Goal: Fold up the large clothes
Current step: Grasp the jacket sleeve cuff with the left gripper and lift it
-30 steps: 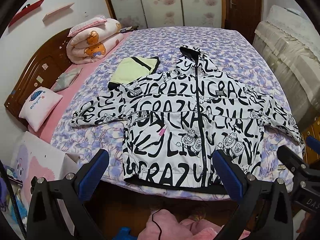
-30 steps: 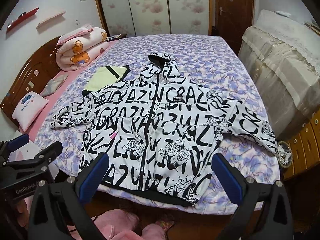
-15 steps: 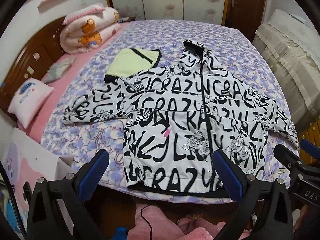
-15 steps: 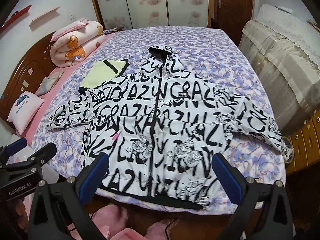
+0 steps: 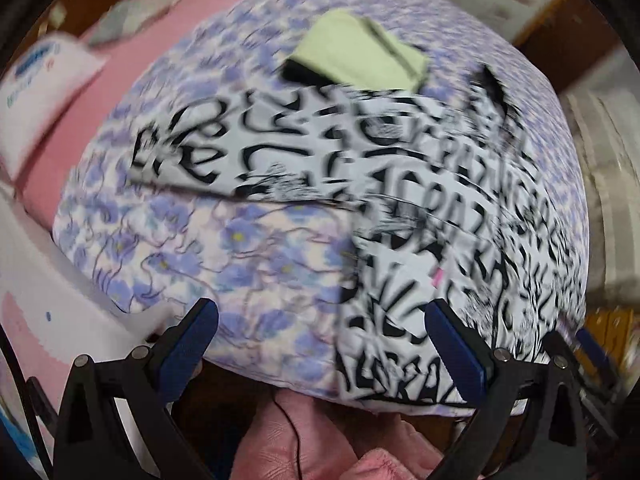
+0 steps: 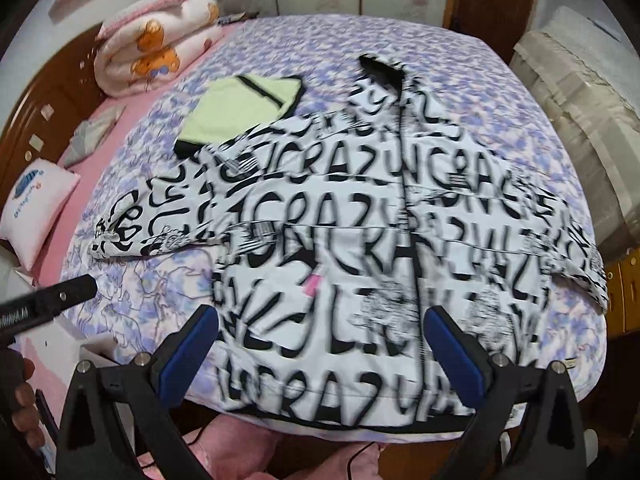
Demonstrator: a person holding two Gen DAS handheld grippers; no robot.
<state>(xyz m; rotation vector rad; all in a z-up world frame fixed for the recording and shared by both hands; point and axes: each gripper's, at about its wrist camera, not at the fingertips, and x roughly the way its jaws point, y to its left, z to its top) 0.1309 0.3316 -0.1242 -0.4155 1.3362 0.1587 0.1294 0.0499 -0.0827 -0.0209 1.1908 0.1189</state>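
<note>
A large white hooded jacket with black lettering (image 6: 380, 232) lies spread face up on the bed, zipper shut, sleeves out to both sides. It also shows blurred in the left wrist view (image 5: 420, 208). My left gripper (image 5: 320, 344) is open and empty above the bedspread, near the jacket's lower left corner and under its left sleeve (image 5: 208, 148). It also shows at the left edge of the right wrist view (image 6: 48, 300). My right gripper (image 6: 320, 344) is open and empty over the jacket's hem.
A folded yellow-green garment (image 6: 244, 108) lies beyond the left sleeve. A rolled quilt (image 6: 156, 44) and small pillow (image 6: 36, 204) sit by the wooden headboard. A covered piece of furniture (image 6: 580, 96) stands right of the bed. Pink slippers (image 5: 304, 440) are below.
Both grippers have moved forward and down toward the bed. The left one has swung left toward the left sleeve and lower corner. The jacket has not moved.
</note>
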